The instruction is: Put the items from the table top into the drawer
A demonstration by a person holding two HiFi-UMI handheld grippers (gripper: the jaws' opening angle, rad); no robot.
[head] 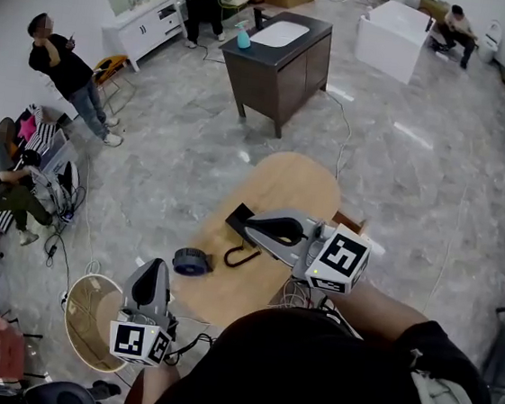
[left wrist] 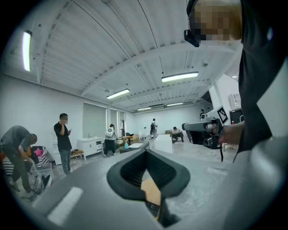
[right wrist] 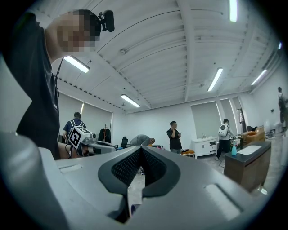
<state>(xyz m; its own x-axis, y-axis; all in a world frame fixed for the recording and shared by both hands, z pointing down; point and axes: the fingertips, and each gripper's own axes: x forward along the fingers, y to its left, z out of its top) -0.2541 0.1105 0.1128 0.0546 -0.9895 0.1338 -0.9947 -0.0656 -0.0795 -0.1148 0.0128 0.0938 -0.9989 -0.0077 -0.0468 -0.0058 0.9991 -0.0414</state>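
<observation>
Hovering over the wooden table [head: 282,200], left gripper [head: 152,271] and right gripper [head: 238,215] both have jaws pressed together on nothing. A dark round disc [head: 192,260] and a black hooked piece [head: 241,258] lie on top. I'd spread the jaws before reaching down; I see no drawer.

The person's torso [head: 305,375] hides the near edge of the table [head: 281,191], the right gripper [head: 240,218] covers part of its top, and the round dark item [head: 190,261] and black looped item [head: 242,257] on it are too small to identify.
</observation>
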